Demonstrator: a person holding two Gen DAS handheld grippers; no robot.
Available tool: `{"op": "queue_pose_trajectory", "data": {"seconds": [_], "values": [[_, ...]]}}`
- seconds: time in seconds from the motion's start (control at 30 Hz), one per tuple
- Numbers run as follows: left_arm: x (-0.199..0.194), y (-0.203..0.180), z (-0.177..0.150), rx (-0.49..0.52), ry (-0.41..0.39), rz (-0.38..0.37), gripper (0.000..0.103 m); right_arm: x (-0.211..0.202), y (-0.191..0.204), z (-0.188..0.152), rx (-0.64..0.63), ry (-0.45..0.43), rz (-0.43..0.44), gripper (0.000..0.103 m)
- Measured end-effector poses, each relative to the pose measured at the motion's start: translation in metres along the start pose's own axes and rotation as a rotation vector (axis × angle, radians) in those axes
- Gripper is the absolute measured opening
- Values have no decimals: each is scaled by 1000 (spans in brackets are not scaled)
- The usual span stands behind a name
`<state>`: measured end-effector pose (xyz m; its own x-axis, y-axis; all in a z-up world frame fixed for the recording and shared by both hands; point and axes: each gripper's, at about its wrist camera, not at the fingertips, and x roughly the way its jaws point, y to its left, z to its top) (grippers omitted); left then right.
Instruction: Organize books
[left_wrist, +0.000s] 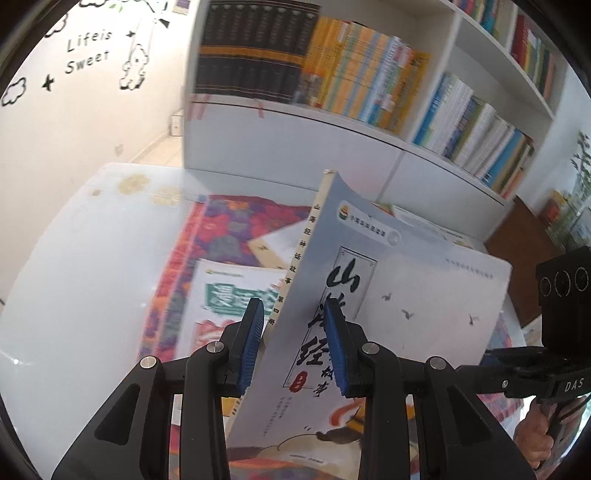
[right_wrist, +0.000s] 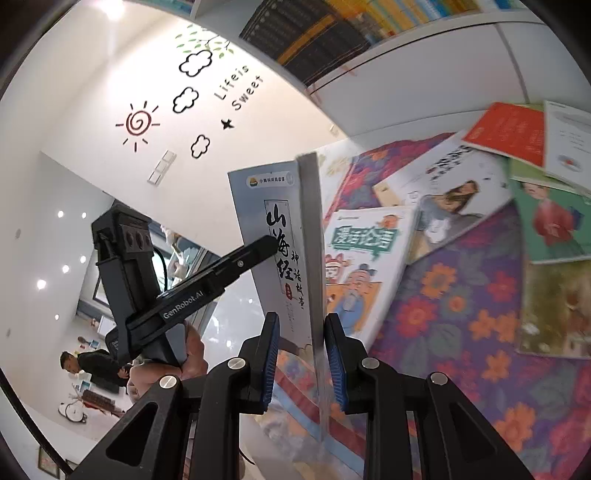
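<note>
Both grippers pinch one grey-blue storybook held up off the floral cloth. The left gripper clamps its spine edge, the right gripper its page edge. The bottom of the cover is cut off; the shelf books are blurred.

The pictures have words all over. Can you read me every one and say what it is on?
"Life is Sweet": wall sticker.
"山海经 神话故事": cover of the grey book held in both grippers.
"山海经神话故事 第四册": its spine.
"漫话论语": cartoon book on the flowered cloth.
"GenRobot.AI": left gripper.
"DAS": right gripper.
Other covers, shelf spines: too blurred.
</note>
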<state>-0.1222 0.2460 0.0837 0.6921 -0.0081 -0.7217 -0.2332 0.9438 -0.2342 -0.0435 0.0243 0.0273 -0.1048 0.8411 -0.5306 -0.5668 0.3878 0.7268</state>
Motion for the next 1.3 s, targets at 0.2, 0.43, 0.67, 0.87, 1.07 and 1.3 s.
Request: {"op": "queue_pose_trajectory", "data": {"seconds": [0.2,0.43,0.67,0.87,1.07,1.3], "values": [[26,35,8,-57,39,2,32,41,-12,25,54,38,31,26],[77,70,4,-120,102,42,32,89,-57,55,162,45,40,26],[124,96,0,-178,171,61,32,125,-90,68,219,32,23,26],[141,101,-1,-166,183,94,32,135,-97,60,204,15,-11,26],[143,101,0,-164,188,94,32,135,-106,56,220,10,-24,26],[132,94,2,-110,157,207,33,114,-100,58,244,-19,-128,45]]}}
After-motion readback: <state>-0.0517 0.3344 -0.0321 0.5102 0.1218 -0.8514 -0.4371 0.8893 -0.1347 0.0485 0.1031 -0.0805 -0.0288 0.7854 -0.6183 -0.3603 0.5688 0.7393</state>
